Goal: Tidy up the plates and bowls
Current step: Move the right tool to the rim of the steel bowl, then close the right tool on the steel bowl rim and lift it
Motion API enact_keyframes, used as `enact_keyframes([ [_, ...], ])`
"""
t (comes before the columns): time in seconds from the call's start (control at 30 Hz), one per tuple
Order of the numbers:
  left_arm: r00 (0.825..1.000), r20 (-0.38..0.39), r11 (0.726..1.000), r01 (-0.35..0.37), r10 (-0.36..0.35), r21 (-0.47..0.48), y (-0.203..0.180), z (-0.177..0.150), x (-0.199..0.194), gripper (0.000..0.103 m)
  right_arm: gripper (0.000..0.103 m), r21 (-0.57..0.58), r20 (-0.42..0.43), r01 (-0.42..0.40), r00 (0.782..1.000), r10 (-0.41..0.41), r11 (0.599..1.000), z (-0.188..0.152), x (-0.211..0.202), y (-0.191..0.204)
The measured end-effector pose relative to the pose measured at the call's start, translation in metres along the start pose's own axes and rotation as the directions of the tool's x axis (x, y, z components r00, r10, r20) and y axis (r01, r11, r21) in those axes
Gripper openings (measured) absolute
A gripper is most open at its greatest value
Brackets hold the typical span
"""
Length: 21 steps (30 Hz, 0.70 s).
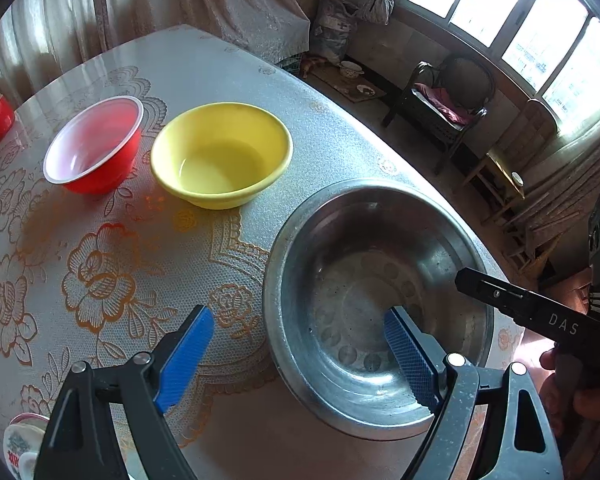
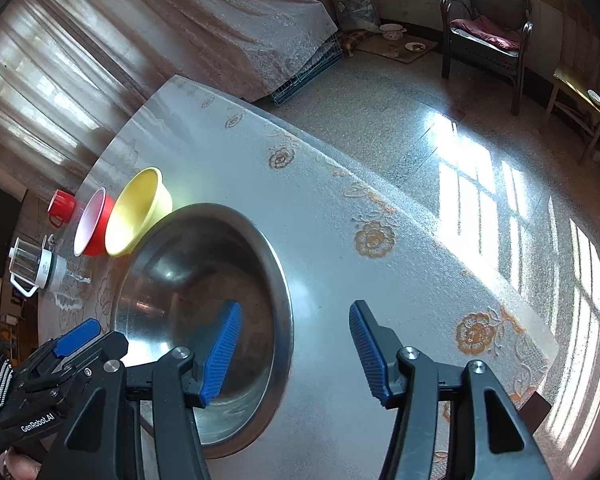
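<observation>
Steel bowl (image 1: 364, 280) near tabletop (image 1: 228, 64) edge, yellow bowl (image 1: 220, 156) & red bowl (image 1: 94, 148) in a row beyond. L gripper (image 1: 300, 360) & R gripper (image 2: 296, 352): fingers apart, each straddling steel bowl rim, w/ nothing clamped.

Sunlit speckled floor (image 2: 380, 128) — dark chair (image 2: 486, 28) beneath windows (image 1: 516, 20).

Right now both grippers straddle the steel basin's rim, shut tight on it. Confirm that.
Not quite. Both grippers, left gripper and right gripper, do straddle the steel basin rim, but each is open, fingers apart, as each wrist view shows.
</observation>
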<state>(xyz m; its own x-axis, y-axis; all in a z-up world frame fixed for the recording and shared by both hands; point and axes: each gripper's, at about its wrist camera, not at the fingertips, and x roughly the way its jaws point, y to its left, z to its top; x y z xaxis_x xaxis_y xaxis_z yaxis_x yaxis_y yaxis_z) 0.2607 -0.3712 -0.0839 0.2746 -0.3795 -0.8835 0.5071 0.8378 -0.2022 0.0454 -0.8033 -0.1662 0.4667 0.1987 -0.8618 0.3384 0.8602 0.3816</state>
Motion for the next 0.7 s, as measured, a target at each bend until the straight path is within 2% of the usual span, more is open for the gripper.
enact_keyframes([
  [0.2, 1.0, -0.025, 1.0, -0.014, 0.015, 0.016, -0.002, 0.003, 0.013, 0.088, 0.056, 0.001, -0.028, 0.002, 1.0, -0.002, 1.0, -0.003, 0.011, -0.002],
  [0.33, 0.999, -0.028, 0.998, -0.042, 0.043, 0.042, -0.002, 0.004, 0.02, 0.086, 0.043, -0.012, -0.043, 0.008, 0.999, -0.009, 1.0, -0.006, 0.017, 0.0],
  [0.4, 0.999, -0.028, 0.998, -0.033, 0.035, 0.053, -0.003, 0.004, 0.022, 0.077, 0.032, -0.011, -0.049, 0.003, 0.999, -0.004, 1.0, -0.008, 0.02, 0.0],
  [0.53, 0.999, -0.046, 0.998, -0.014, 0.016, 0.055, -0.003, 0.005, 0.029, 0.061, 0.024, -0.008, -0.058, -0.009, 0.998, 0.009, 1.0, -0.01, 0.023, 0.0],
  [0.6, 0.998, -0.062, 0.999, -0.011, 0.014, 0.045, -0.001, 0.005, 0.033, 0.043, 0.02, -0.001, -0.063, -0.013, 0.998, 0.012, 1.0, -0.01, 0.026, 0.0],
  [0.7, 0.996, -0.089, 1.0, 0.001, 0.001, 0.017, 0.003, 0.005, 0.037, 0.027, 0.015, 0.009, -0.063, -0.022, 0.998, 0.022, 1.0, -0.01, 0.028, 0.0],
])
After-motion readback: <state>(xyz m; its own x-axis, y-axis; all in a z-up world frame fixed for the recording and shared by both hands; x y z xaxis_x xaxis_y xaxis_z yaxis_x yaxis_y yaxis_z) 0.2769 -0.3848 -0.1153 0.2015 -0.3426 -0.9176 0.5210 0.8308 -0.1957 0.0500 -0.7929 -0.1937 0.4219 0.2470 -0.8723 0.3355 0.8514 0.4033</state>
